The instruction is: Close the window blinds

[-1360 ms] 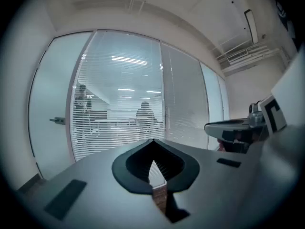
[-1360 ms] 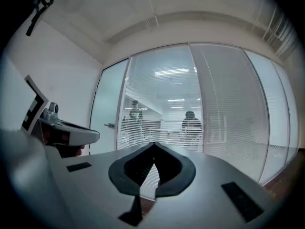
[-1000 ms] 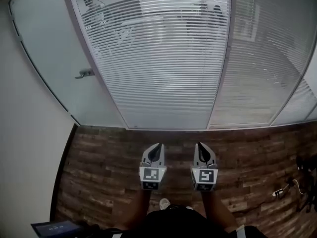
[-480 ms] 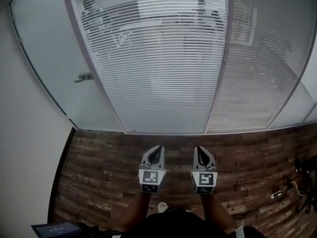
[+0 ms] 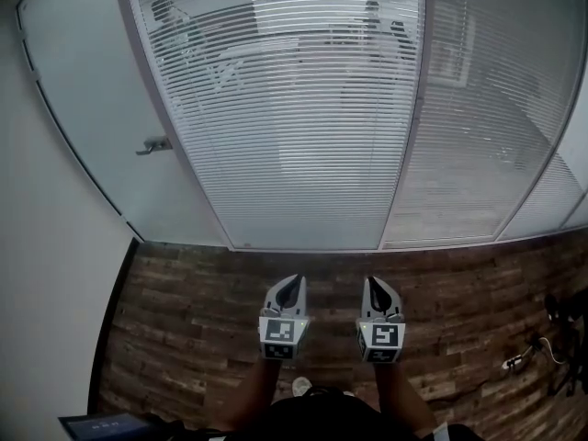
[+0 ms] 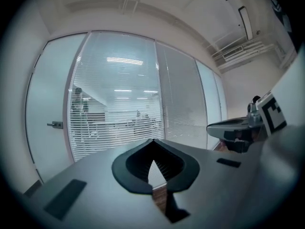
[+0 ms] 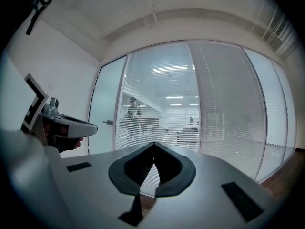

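Standing on brown wood-plank floor [image 5: 184, 283], facing a glass partition. My left gripper [image 5: 292, 280], grey shell w/ black pads and a marker cube at the rear, is clenched: in its own view the pad tips [image 6: 152, 140] meet, nothing between them. My right gripper [image 5: 380, 281], same build, is likewise clenched tip to tip [image 7: 154, 143] and empty. Both are held side by side, near each other but apart, pointing roughly level at the partition and well short of it; neither touches anything. Each shows in the other's view: right one at the edge of the left gripper view [image 6: 228, 128], left one at the edge of the right gripper view [image 7: 71, 124]. The white horizontal-slat blinds [image 5: 303, 108] hang behind the glass straight ahead, filling the panels from the top of frame down to the floor line. Slats' long axis runs side to side across each panel, stacked top to bottom. In the wide centre panel the slats are angled enough that a lit office w/ desks and standing people shows through the gaps [image 7: 157, 120]. The narrower panel to the right [image 5: 478, 145] reads denser, much less visible through it. Left of the blinds: a frosted glass door [image 5: 83, 108] w/ a metal lever handle [image 5: 154, 144], then a plain white wall [image 5: 46, 274]. A cable w/ plug [image 5: 522, 356] lies on the floor far right.
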Demonstrator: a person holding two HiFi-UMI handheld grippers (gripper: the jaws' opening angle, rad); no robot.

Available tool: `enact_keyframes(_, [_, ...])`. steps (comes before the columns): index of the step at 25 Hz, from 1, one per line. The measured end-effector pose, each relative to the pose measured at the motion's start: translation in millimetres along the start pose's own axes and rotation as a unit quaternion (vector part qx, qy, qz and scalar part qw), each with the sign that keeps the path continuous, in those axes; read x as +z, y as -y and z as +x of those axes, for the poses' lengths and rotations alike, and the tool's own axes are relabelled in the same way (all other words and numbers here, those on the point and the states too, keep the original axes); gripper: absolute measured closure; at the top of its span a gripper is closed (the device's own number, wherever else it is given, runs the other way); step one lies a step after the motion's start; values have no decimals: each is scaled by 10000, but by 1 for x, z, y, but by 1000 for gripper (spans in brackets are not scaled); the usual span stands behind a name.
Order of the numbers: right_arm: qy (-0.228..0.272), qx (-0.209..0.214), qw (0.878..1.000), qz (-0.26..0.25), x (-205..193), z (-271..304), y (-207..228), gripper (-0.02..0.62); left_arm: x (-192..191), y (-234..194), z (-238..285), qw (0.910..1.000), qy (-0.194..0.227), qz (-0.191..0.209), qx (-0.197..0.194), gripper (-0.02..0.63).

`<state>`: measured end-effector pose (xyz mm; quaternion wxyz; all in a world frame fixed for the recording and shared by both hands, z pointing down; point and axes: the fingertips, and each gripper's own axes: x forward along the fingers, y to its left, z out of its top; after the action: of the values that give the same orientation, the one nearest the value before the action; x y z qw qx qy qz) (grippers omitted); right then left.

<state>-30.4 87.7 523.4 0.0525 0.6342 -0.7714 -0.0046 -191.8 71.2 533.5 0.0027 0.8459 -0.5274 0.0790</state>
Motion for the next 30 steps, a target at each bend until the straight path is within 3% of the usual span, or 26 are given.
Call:
enact_keyframes(20, [-207, -64, 9998, 14, -9, 40, -26, 594, -7, -43, 16, 9994, -46, -297, -187, 611])
enact_keyframes(30, [-304, -420, 9986, 62, -10, 46, -34, 594, -14, -58, 24, 9989, -91, -221, -410, 611])
